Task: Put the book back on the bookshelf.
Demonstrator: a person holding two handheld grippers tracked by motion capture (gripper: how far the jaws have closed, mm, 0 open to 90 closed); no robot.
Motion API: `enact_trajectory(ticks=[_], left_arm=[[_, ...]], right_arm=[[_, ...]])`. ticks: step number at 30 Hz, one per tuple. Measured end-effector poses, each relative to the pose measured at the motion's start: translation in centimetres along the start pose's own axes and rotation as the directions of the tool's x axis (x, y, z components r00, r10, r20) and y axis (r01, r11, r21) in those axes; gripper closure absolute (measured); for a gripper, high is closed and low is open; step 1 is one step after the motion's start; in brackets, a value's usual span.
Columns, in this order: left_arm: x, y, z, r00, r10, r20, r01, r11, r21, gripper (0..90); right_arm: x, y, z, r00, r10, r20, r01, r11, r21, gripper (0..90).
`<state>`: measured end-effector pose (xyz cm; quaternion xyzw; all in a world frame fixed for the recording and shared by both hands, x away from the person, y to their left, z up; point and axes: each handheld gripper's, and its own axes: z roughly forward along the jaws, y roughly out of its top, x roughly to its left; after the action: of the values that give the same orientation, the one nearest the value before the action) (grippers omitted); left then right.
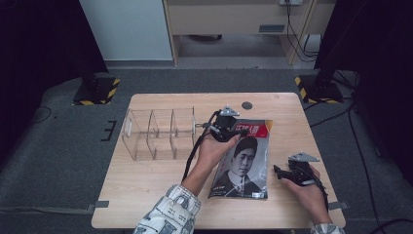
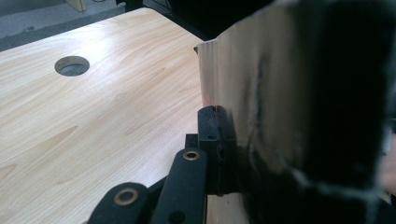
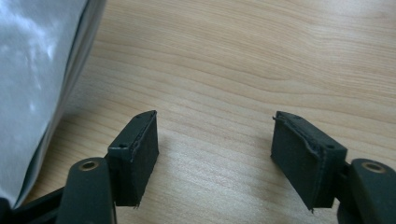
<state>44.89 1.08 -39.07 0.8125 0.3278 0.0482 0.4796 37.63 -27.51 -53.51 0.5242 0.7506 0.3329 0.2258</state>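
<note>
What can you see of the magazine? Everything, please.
The magazine is glossy, with a black-and-white portrait of a person in a suit on its cover and a red band with white characters across the top. It lies on the wooden table, right of centre, its near end down. The left gripper is shut on its top left edge, which the left gripper view shows lifted and curled. The right gripper waits open beside it, apart.

You find print on one thing: the magazine (image 1: 242, 163), at about four o'clock from the table's centre in the high view. Across its red top band, at twelve o'clock on the cover, run large white characters (too small and blurred for you to read). No other text, number or brand is legible in any of the views.
</note>
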Motion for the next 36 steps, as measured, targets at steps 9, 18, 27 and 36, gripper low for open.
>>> enact_trajectory(ticks=[9,18,27,36], left_arm=[[-0.1,1.2,-0.6,0.9998,0.015,-0.013,-0.015,0.9997,-0.017,86.6],[-1.3,3.3,-2.5,0.9984,0.052,-0.024,-0.053,0.9974,-0.048,86.7],[-1.7,4.7,-4.0,0.9977,0.061,-0.029,-0.063,0.9952,-0.075,86.6],[-1.8,5.5,-5.6,0.9967,0.069,-0.043,-0.073,0.9925,-0.098,86.6]], right_arm=[[-0.1,-0.1,0.2,0.9999,0.008,0.009,-0.008,0.9999,-0.012,27.2],[0.0,-0.2,0.2,1.0,-0.004,-0.001,0.004,0.9999,-0.012,24.4],[0.0,-0.1,0.3,0.9998,0.011,0.019,-0.011,0.9999,-0.001,19.4],[0.0,-0.1,0.3,0.9997,0.014,0.02,-0.014,0.9999,0.001,18.7]])
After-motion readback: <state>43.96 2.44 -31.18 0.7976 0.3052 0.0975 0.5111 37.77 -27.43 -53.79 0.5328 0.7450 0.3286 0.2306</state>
